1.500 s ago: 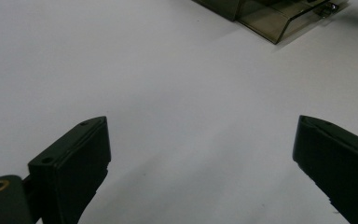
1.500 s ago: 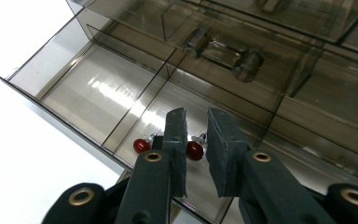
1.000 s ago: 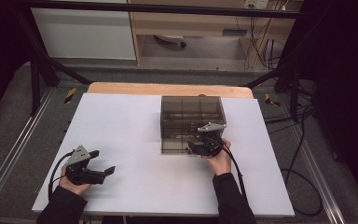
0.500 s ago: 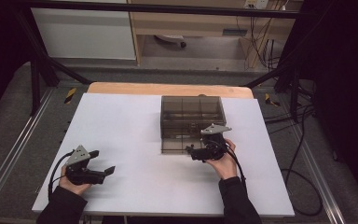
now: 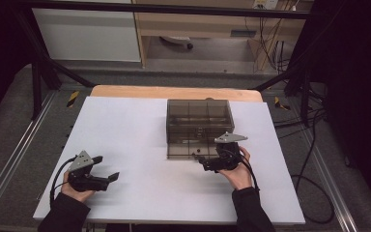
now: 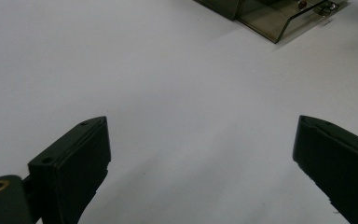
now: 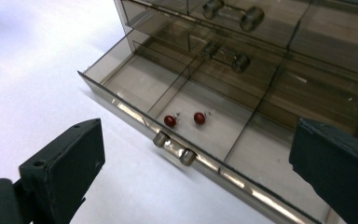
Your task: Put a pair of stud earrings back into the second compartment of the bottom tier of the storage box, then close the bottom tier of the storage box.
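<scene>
**Bottom drawer pulled out, both grippers empty**

I take the smoked clear drawer box (image 5: 199, 126) as my landmark; it stands on the white table (image 5: 140, 135), toward the far edge and a little right of the middle. Its lowest drawer (image 7: 214, 135) is pulled out toward me, and thin walls divide it into compartments. In the middle compartment, just behind the drawer's front wall, lie two small red round earrings (image 7: 184, 119), side by side and slightly apart. The drawer's handle (image 7: 174, 147), a short clear bar on two studs, sits on the front wall directly before them. The two drawers above, each with the same kind of handle, are pushed in.

My right gripper (image 5: 204, 163) hovers just in front of the open drawer, at the box's near right corner, aimed at the drawer front. Its jaws have just been opening and now stand wide, with nothing between the pads; the handle lies ahead of them, untouched.

My left gripper (image 5: 107, 172) rests well apart from the box, near the table's near left corner. Its jaws are spread wide over bare table and hold nothing.
</scene>
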The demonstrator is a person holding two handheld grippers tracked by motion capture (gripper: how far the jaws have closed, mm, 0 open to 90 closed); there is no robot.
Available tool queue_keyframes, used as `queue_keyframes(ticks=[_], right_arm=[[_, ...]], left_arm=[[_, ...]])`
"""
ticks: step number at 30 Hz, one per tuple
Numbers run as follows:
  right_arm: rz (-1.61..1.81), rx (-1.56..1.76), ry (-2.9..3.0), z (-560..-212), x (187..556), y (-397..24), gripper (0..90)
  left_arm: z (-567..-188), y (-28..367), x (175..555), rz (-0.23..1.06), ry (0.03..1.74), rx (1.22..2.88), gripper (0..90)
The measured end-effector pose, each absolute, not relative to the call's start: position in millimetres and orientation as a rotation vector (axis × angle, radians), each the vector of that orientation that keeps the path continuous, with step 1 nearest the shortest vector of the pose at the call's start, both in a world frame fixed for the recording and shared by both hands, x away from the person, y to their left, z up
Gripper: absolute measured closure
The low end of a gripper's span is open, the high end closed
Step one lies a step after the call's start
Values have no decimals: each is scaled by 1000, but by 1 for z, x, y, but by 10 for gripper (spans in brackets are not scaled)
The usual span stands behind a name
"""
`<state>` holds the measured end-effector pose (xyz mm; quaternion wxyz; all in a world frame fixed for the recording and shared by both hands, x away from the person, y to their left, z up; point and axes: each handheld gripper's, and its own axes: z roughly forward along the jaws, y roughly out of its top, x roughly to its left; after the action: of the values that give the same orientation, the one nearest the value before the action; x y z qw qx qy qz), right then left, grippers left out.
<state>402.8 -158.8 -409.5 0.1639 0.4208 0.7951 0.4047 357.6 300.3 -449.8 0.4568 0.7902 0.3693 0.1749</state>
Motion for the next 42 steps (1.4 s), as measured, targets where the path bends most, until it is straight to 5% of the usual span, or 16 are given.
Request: queue_keyframes(ticks=[28, 42], right_arm=[[1174, 1239, 2242, -429, 381, -185, 43], [1184, 1195, 2293, -430, 380, -184, 188]], left_arm=[[-450, 299, 358, 429, 908, 1952, 43], [-450, 299, 358, 431, 911, 1953, 43]])
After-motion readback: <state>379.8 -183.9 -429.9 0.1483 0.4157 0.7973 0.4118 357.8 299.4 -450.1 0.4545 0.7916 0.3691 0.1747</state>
